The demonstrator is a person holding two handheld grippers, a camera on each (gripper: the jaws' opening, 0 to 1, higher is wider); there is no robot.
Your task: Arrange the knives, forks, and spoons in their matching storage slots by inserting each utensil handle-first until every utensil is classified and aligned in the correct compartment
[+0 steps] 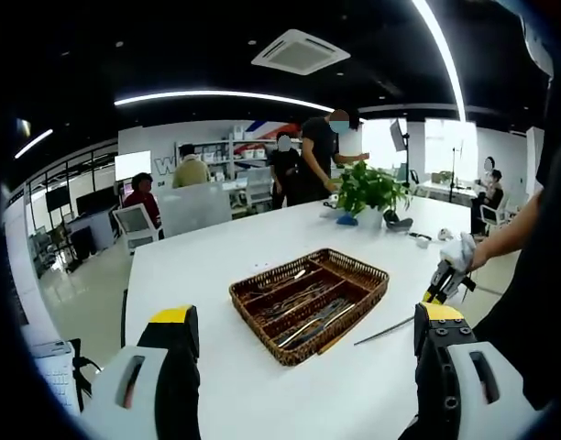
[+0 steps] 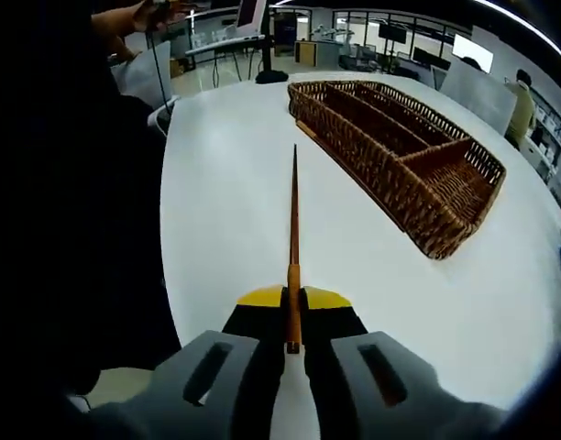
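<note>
Holding one utensil in the right gripper, fingers clamped together on the thick orange-brown end of a long thin utensil; the slim shaft points away over the table, tip free in the air. Can't tell knife, fork or spoon from here. In the left gripper view the same utensil shows as a thin rod sticking out of that gripper toward the basket.

Left gripper hangs low over the near table, fingers wide apart, carrying nothing.

Step in hand, as I read it: carrying a picked piece toward the wicker tray. Snag: it's held by what looks like the handle end, and the task wants handle-first entry. Next move probably needs a regrasp or a handover to the free left gripper, then lining the shaft up with the long slots.

Tray sits mid-table, just beyond and to the right of the utensil tip in the right gripper view. Long compartments run its length plus a cross one at the near end. From the left gripper view several utensils already lie in the long slots.

Room: bare white table on all sides of the tray, table edge close on the person's side. Raised wicker rim is the thing to clear. Potted plant and people stand well beyond, at the far end
</note>
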